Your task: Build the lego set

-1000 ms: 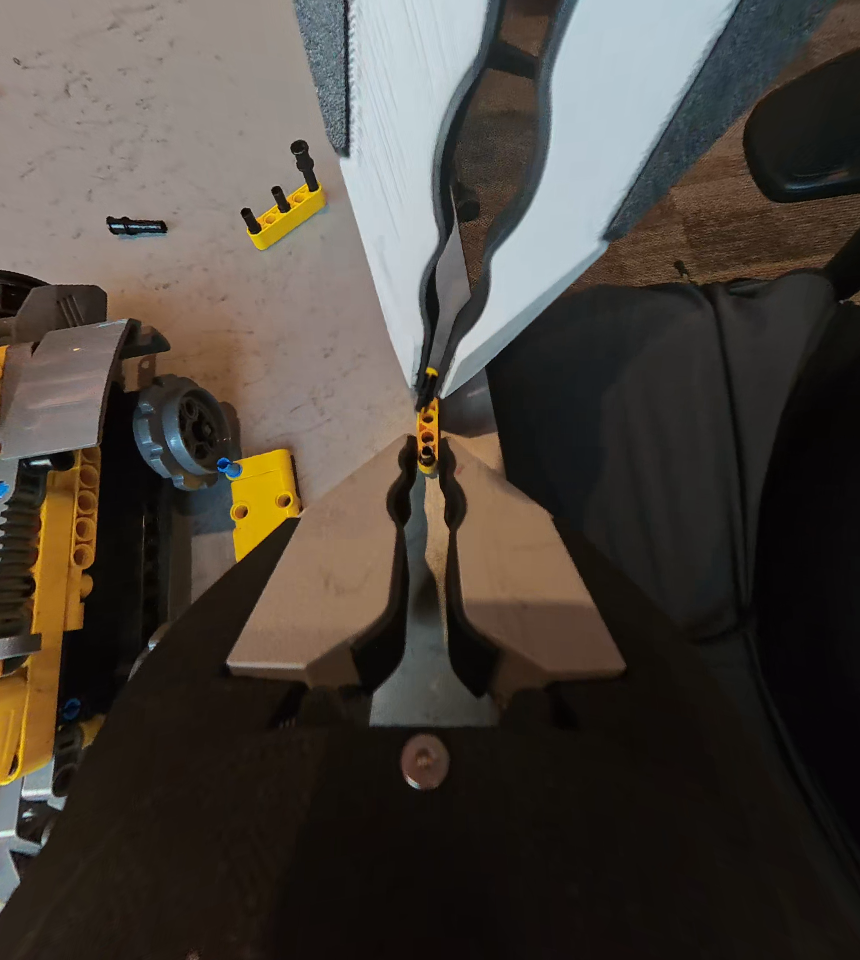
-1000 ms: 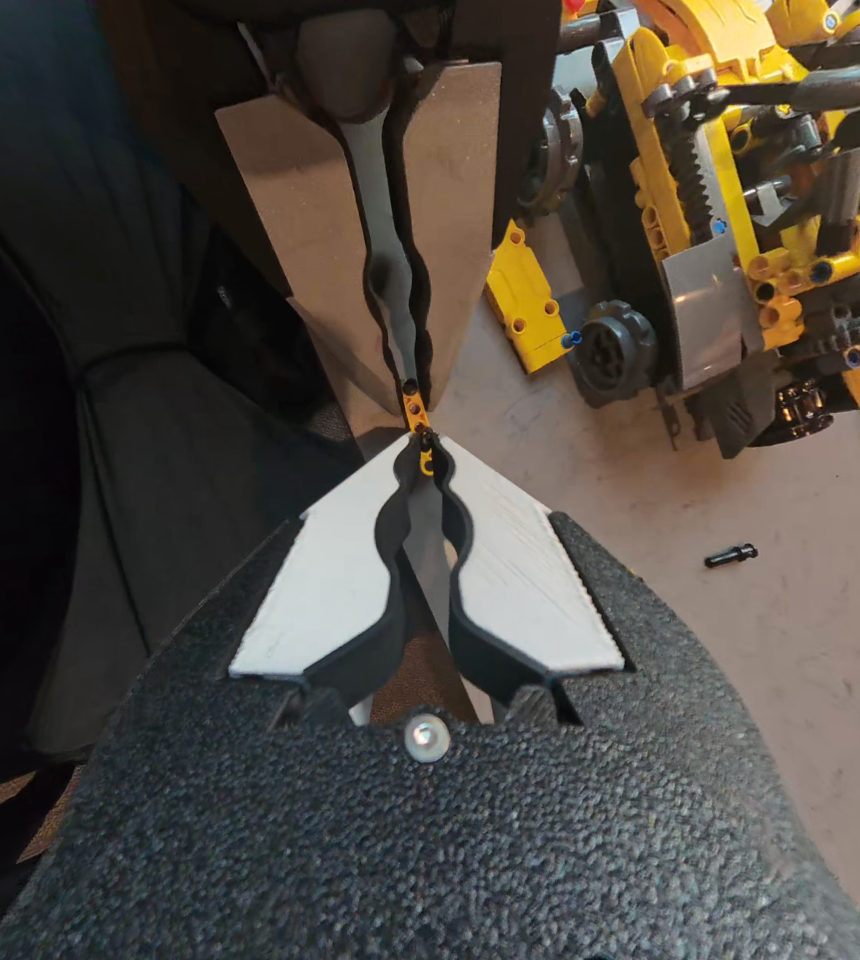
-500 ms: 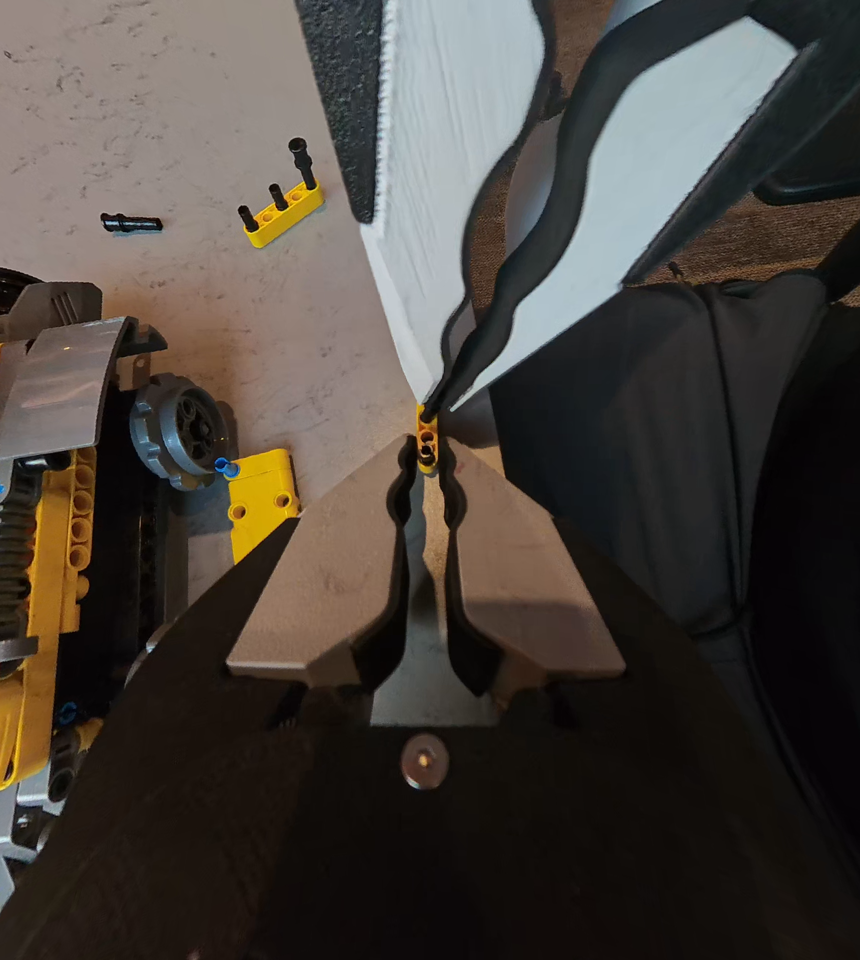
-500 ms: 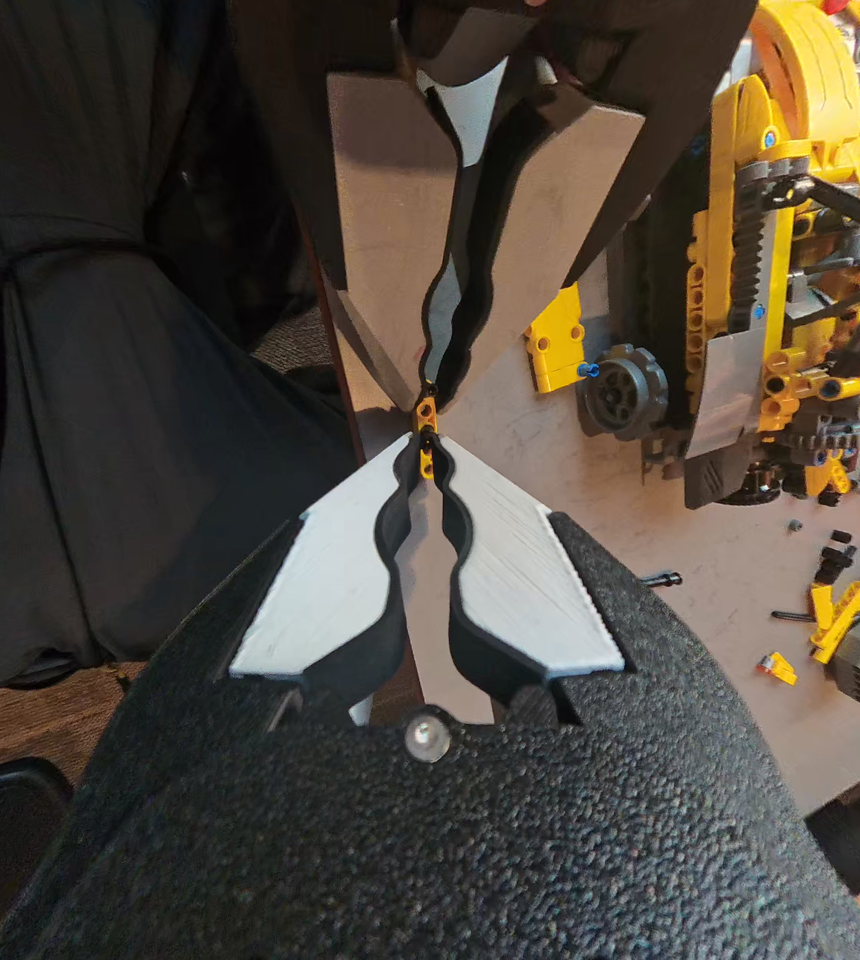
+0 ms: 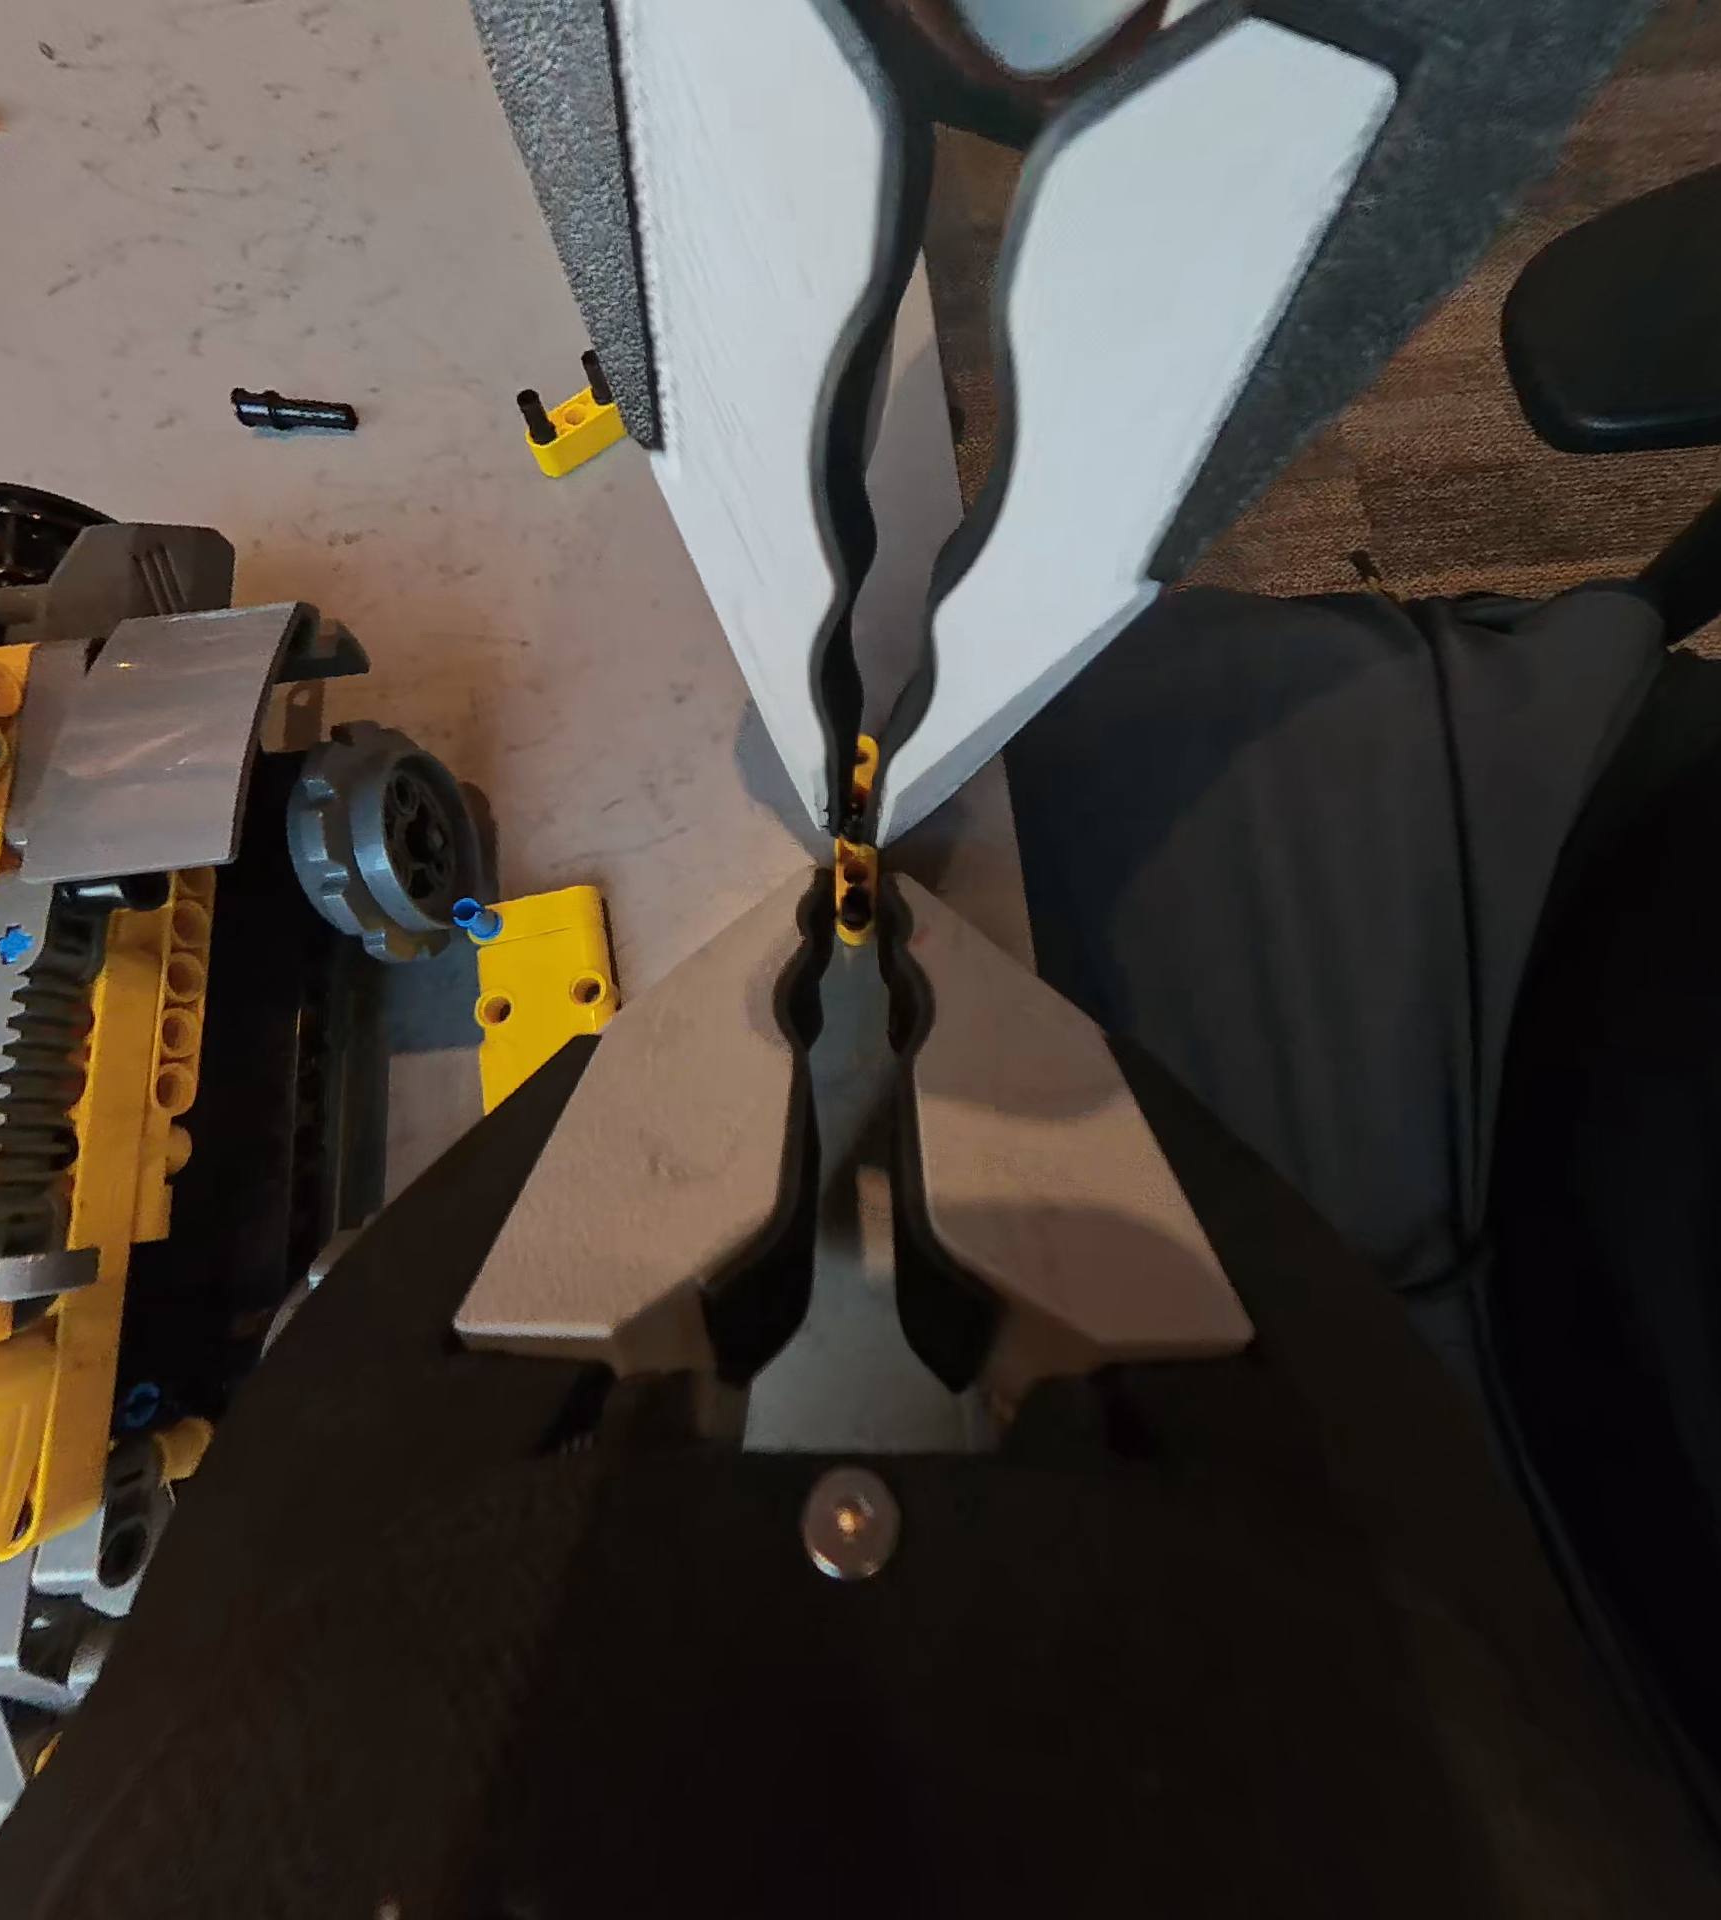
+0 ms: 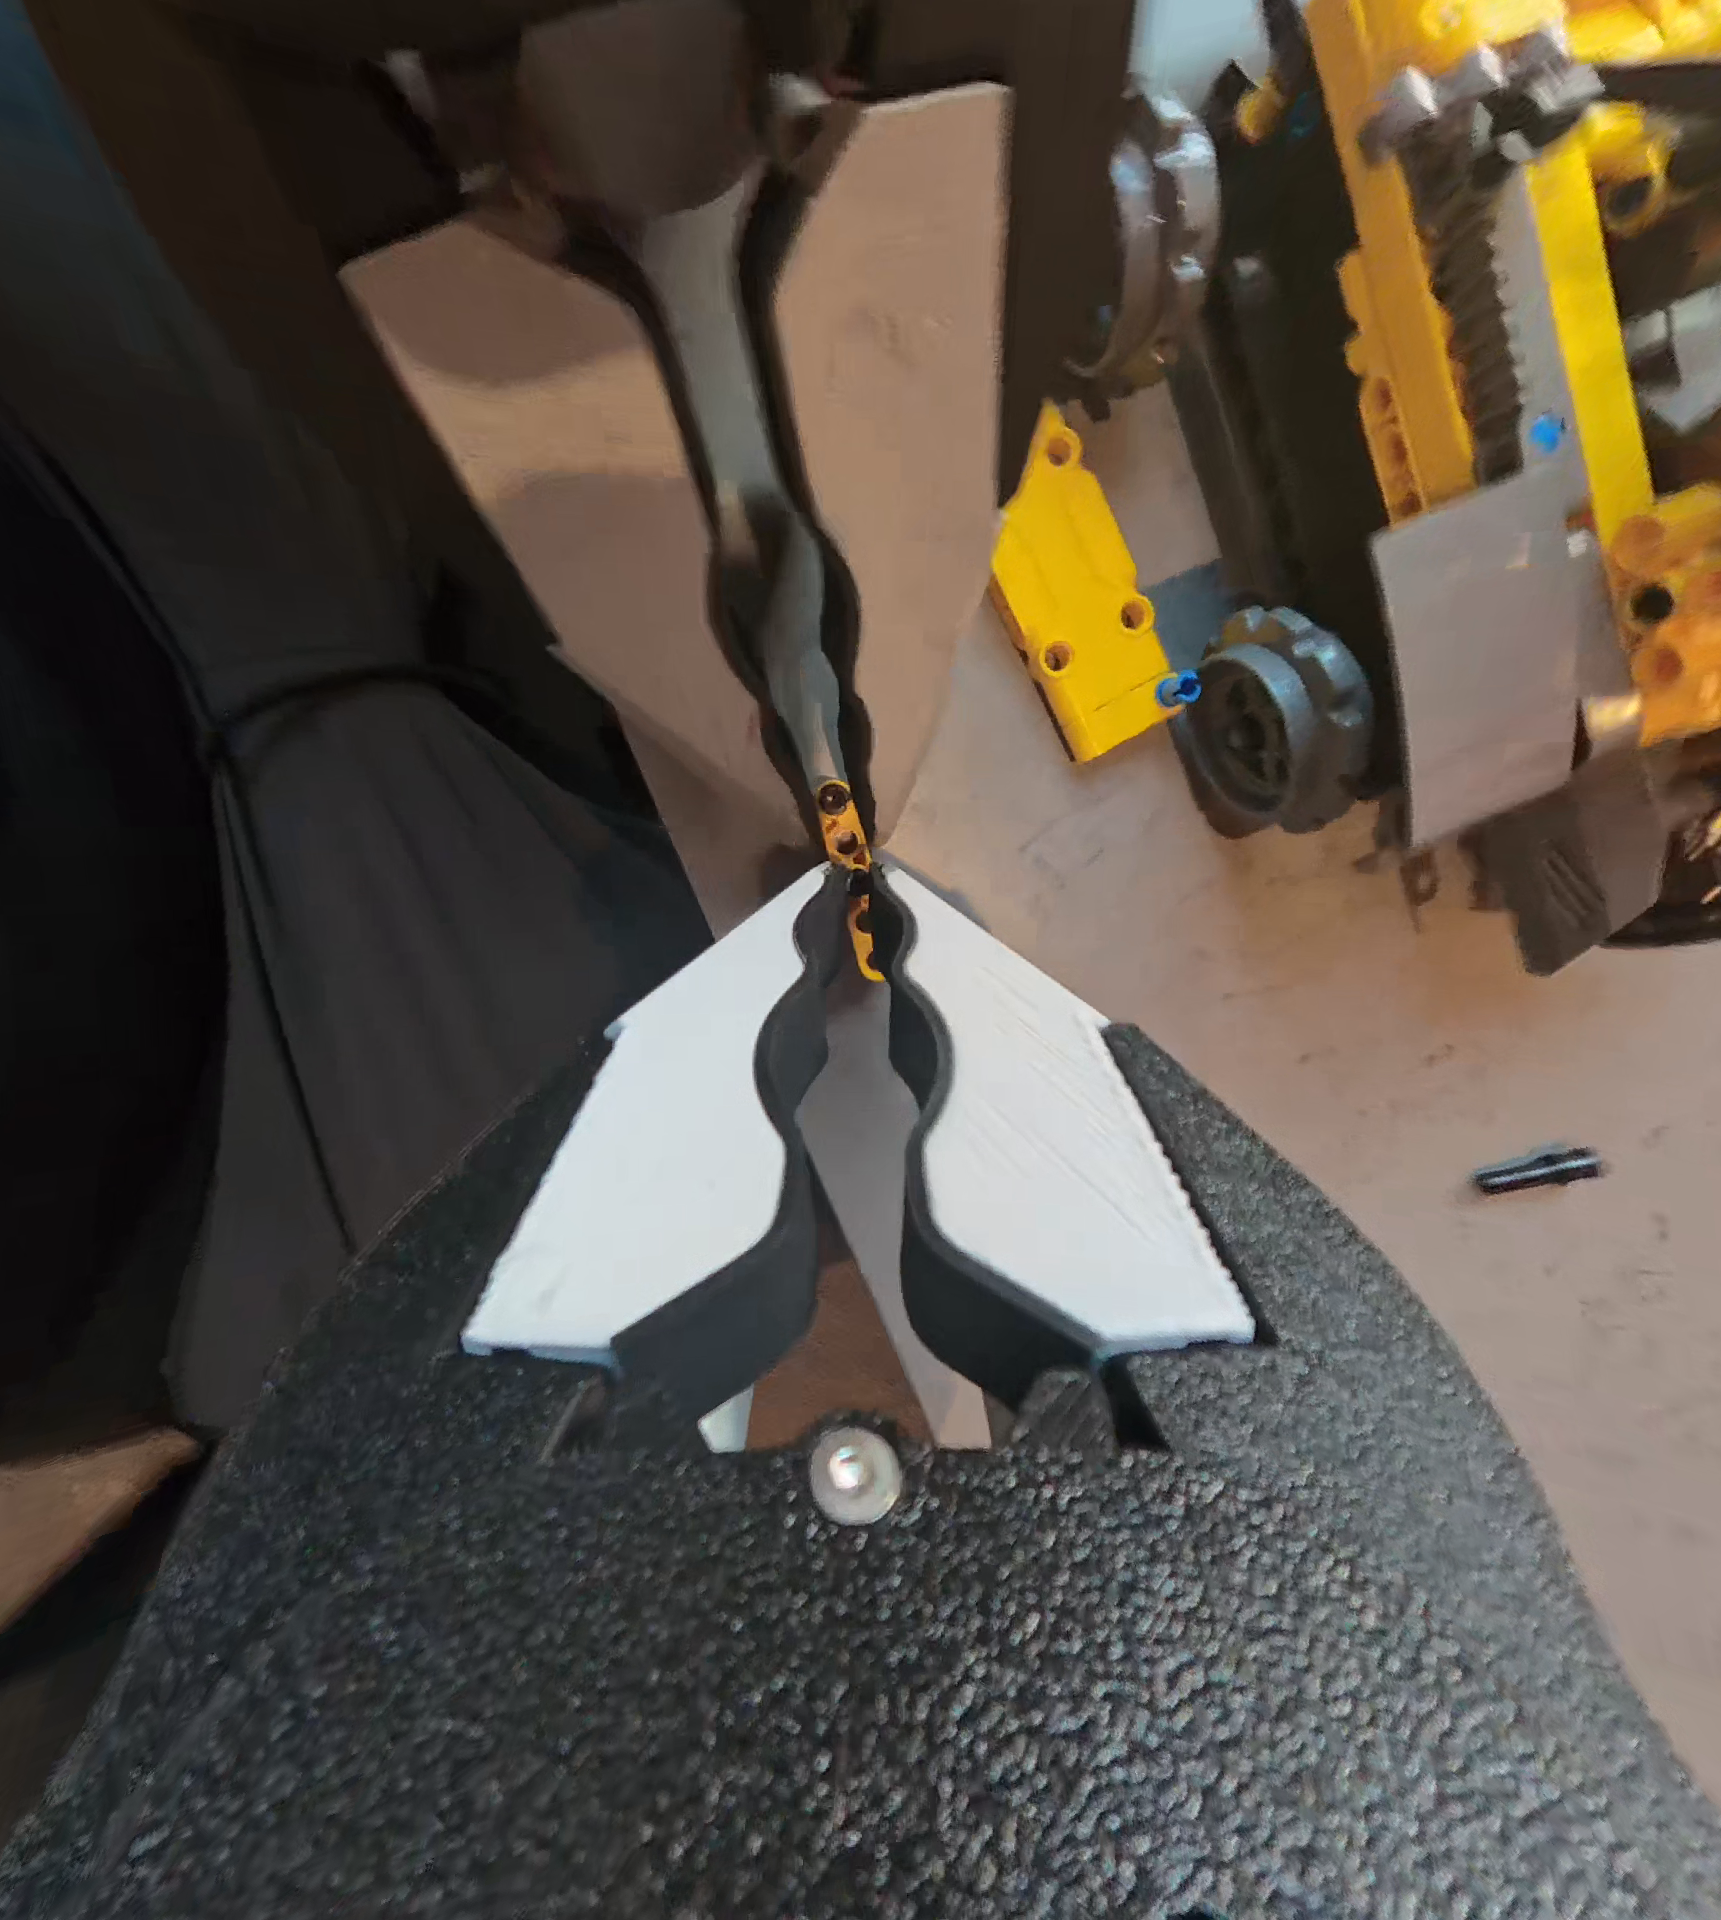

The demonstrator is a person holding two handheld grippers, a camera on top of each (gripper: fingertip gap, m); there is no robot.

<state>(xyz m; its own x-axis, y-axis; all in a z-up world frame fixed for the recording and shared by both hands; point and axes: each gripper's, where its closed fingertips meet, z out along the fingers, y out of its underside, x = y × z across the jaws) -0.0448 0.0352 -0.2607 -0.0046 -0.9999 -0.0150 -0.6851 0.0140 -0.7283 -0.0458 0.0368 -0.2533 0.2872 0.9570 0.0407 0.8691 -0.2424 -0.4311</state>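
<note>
My left gripper (image 5: 854, 883), with grey fingers, is shut on a small yellow holed beam (image 5: 854, 902). My right gripper (image 5: 856, 808), with white fingers, comes in from above and is shut on a second small yellow beam (image 5: 866, 758). The two pieces meet tip to tip over the table's edge. In the right wrist view my right gripper (image 6: 861, 899) holds its beam (image 6: 866, 935), and a black pin (image 6: 856, 881) shows at the joint. The left gripper (image 6: 840, 831) faces it there with its beam (image 6: 835, 808).
A yellow and grey brick-built vehicle model (image 5: 56, 987) lies on the beige table (image 5: 316, 208), with a grey wheel hub (image 5: 388, 836) and yellow panel (image 5: 544, 977) beside it. A yellow beam with black pins (image 5: 575, 421) and a loose black pin (image 5: 293, 410) lie farther off. A black chair arm (image 5: 1666, 312) stands at the right. Both grippers' tips are close together, under 4 cm apart.
My right gripper swung to one side and back, turning about the joint where the beams meet. Both grippers stayed shut on their pieces. The left gripper barely moved.
</note>
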